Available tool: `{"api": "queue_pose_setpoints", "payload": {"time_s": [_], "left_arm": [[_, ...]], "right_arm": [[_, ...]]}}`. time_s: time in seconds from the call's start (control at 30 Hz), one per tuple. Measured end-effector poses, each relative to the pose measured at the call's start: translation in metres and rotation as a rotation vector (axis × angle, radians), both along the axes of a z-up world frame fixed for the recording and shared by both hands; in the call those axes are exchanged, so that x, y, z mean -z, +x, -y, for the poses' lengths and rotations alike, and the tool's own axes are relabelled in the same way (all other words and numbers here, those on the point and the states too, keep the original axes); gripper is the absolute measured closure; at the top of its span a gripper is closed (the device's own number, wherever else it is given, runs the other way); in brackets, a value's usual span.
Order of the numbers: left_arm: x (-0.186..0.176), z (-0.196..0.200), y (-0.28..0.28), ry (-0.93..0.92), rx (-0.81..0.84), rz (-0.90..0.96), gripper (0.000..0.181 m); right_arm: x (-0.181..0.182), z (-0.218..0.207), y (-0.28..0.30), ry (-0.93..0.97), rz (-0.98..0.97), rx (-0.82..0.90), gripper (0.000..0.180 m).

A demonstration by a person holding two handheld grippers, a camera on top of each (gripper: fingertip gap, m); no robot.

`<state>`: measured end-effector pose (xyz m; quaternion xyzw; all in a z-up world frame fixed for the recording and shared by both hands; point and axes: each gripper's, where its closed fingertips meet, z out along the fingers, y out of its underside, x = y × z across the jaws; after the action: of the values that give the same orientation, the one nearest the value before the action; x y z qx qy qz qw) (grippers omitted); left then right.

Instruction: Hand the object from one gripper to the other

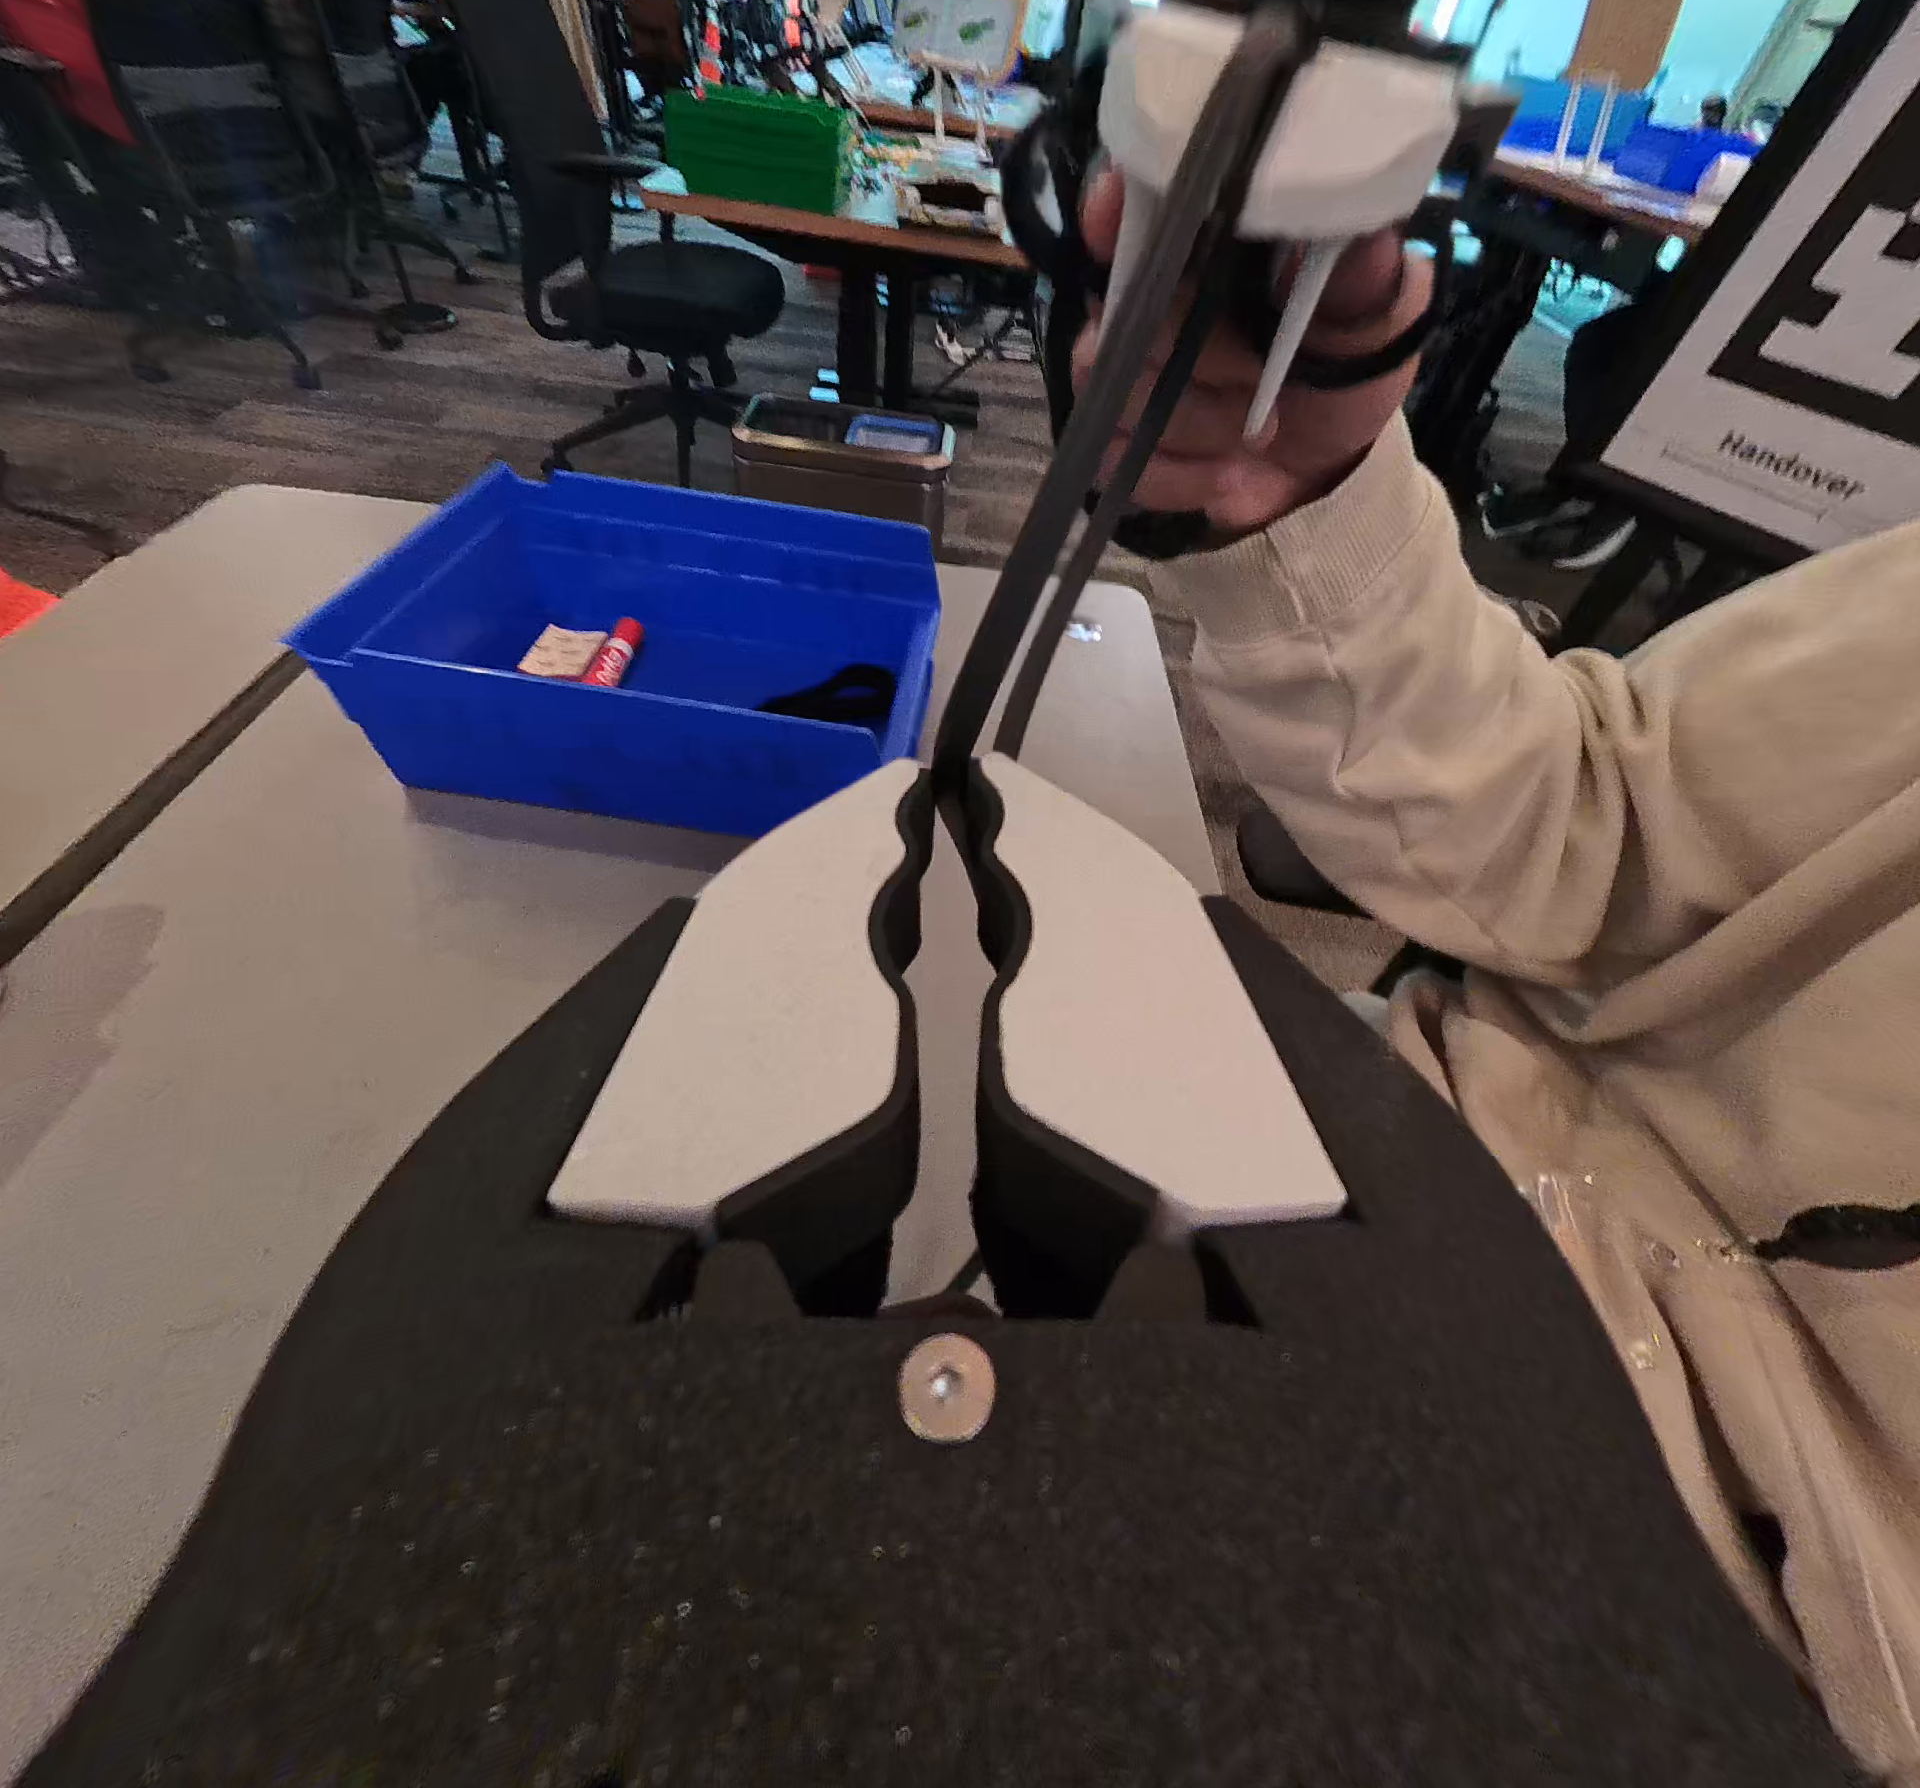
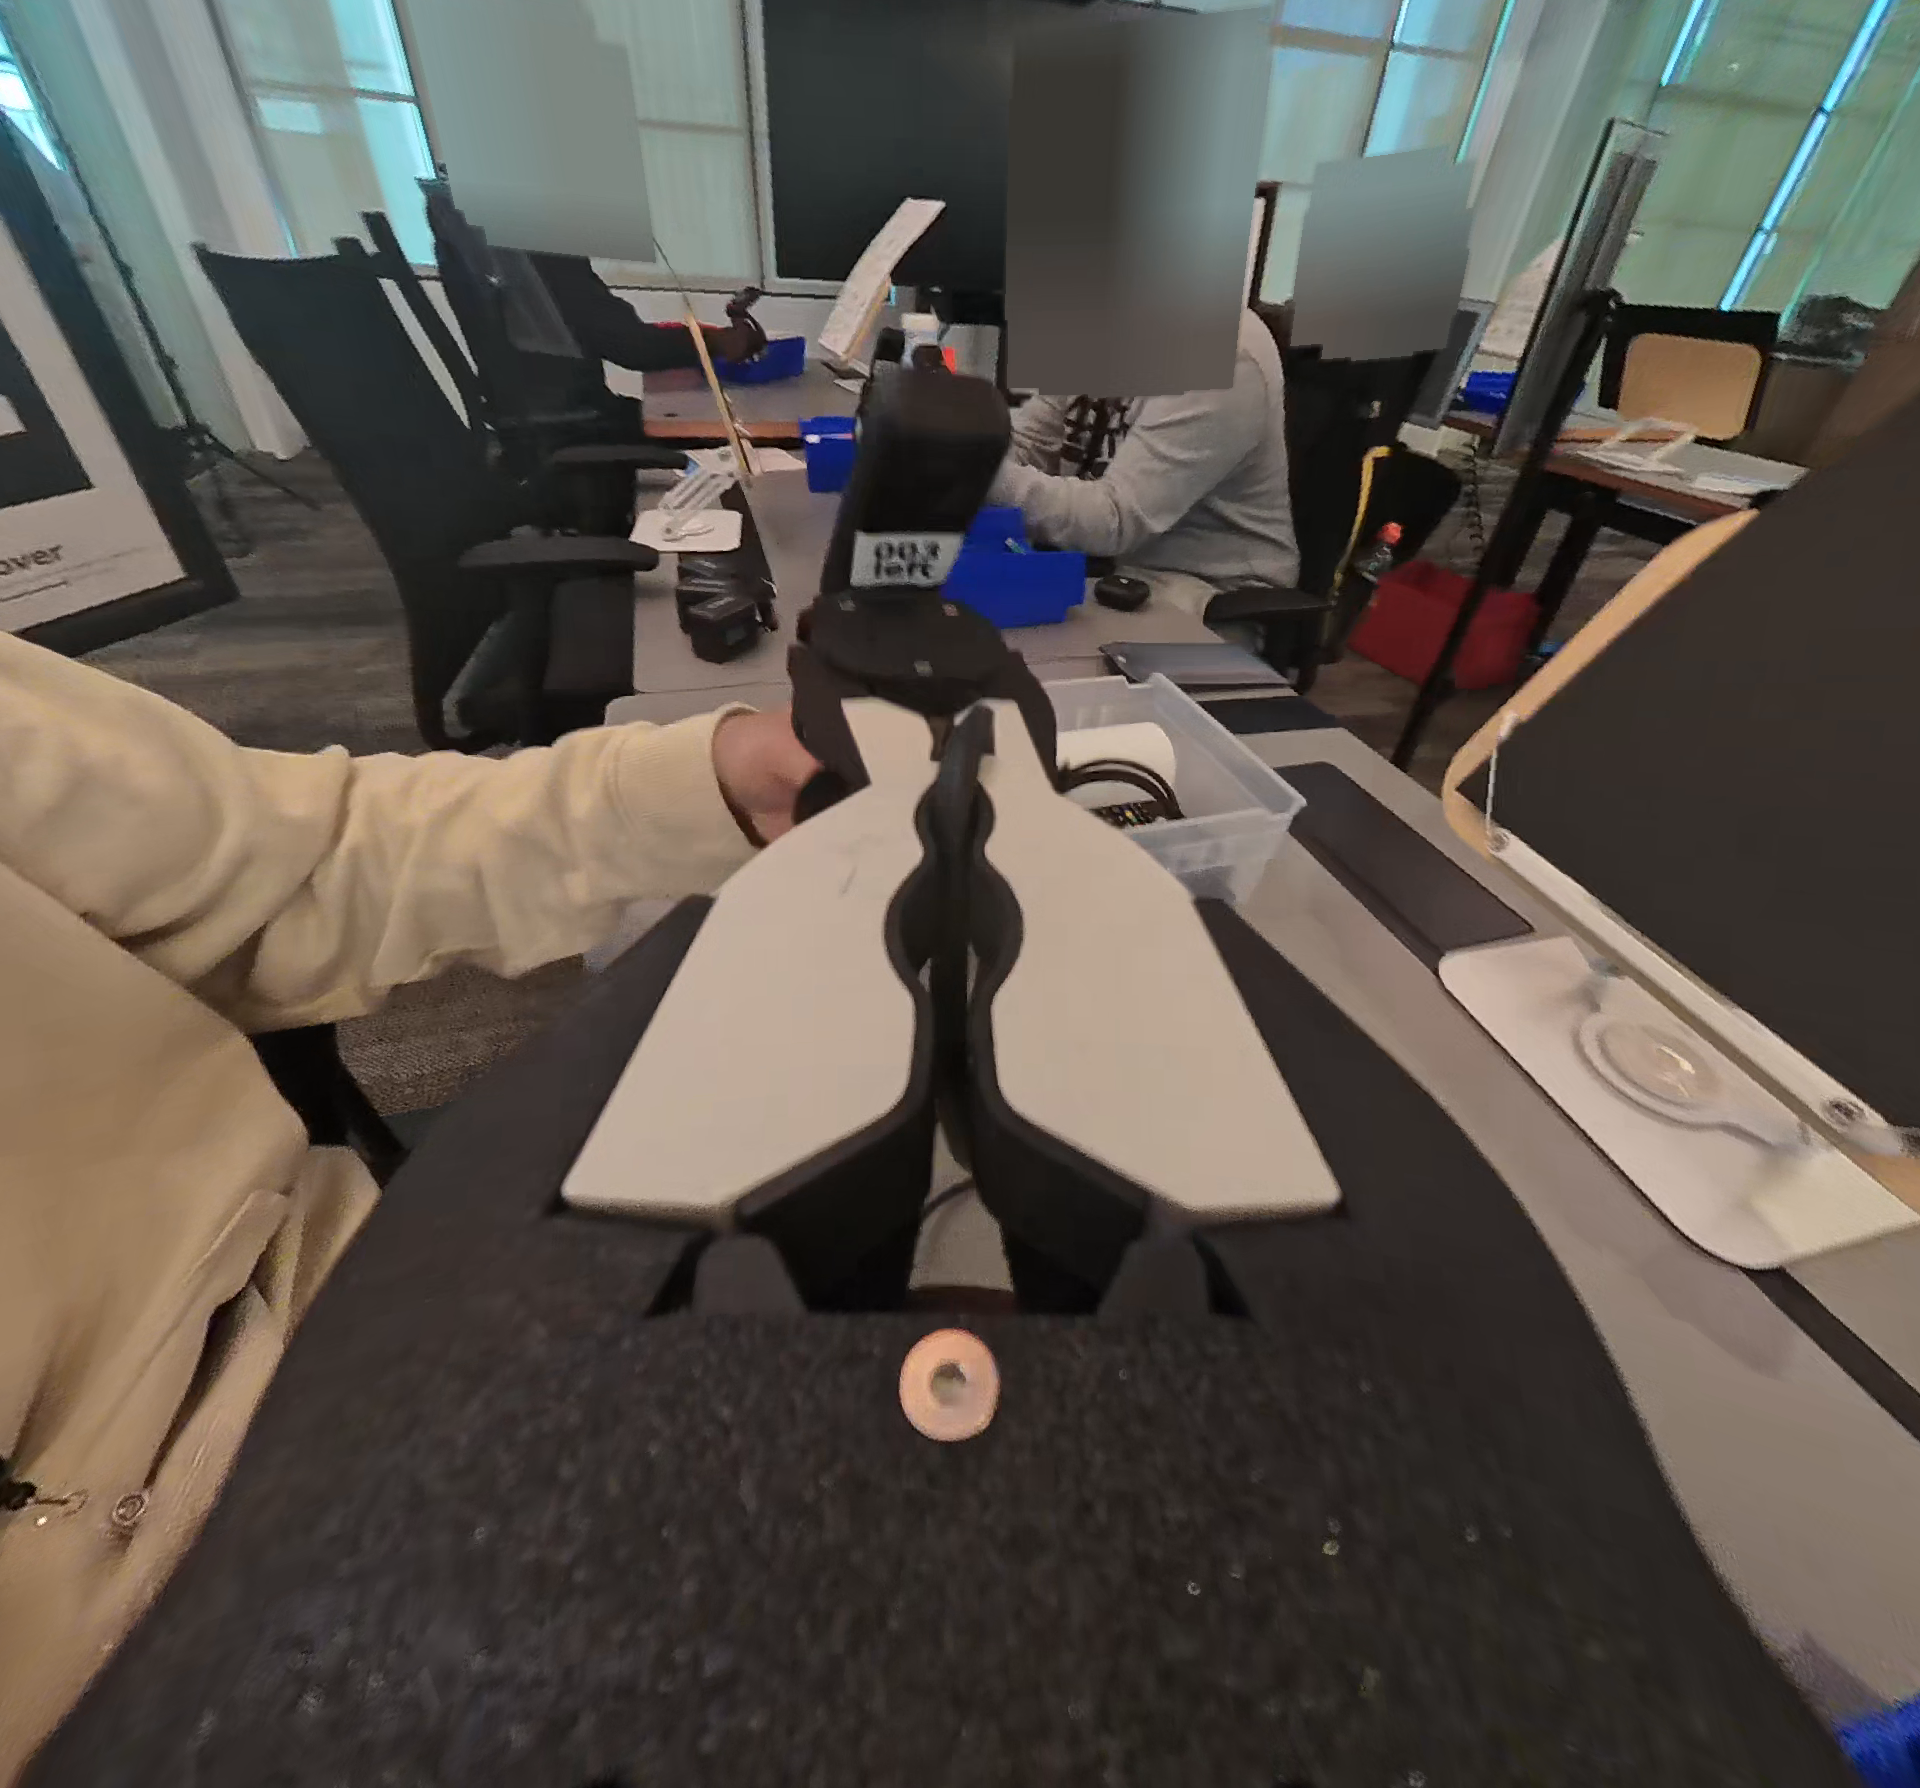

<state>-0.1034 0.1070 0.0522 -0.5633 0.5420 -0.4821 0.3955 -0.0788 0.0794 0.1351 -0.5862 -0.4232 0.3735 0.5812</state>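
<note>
Holding a thin black strap (image 1: 1081,533) at both ends, the left gripper (image 1: 954,782) and right gripper (image 2: 951,803) are both pinching it narrowly, above the table to the right of the blue bin (image 1: 644,658). Judging so, the handover is sitting midway: one release is remaining.

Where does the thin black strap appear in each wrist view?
Left wrist view: the thin black strap runs from the left gripper at centre, up and right to the right gripper.
Right wrist view: centre, pinched in the right gripper's tips and reaching the left gripper beyond.
Shared landmark: the black-and-white framed board, right edge there, left edge here.
</note>
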Motion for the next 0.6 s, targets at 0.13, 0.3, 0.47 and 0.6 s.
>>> {"api": "queue_pose_setpoints", "payload": {"time_s": [0.13,0.3,0.47,0.6], "left_arm": [[-0.016,-0.017,-0.014,0.012,-0.096,0.035,0.176],[-0.041,-0.032,-0.037,0.014,-0.192,0.092,0.177],[-0.069,-0.026,-0.057,0.025,-0.188,0.176,0.177],[-0.087,-0.012,-0.066,0.025,-0.135,0.239,0.177]], "right_arm": [[0.021,-0.001,-0.004,-0.084,0.074,-0.028,0.174],[0.041,-0.016,-0.006,-0.099,0.142,0.029,0.149],[0.065,-0.026,-0.006,-0.066,0.207,0.029,0.139],[0.078,-0.039,-0.027,-0.188,0.076,-0.035,0.139]]}}
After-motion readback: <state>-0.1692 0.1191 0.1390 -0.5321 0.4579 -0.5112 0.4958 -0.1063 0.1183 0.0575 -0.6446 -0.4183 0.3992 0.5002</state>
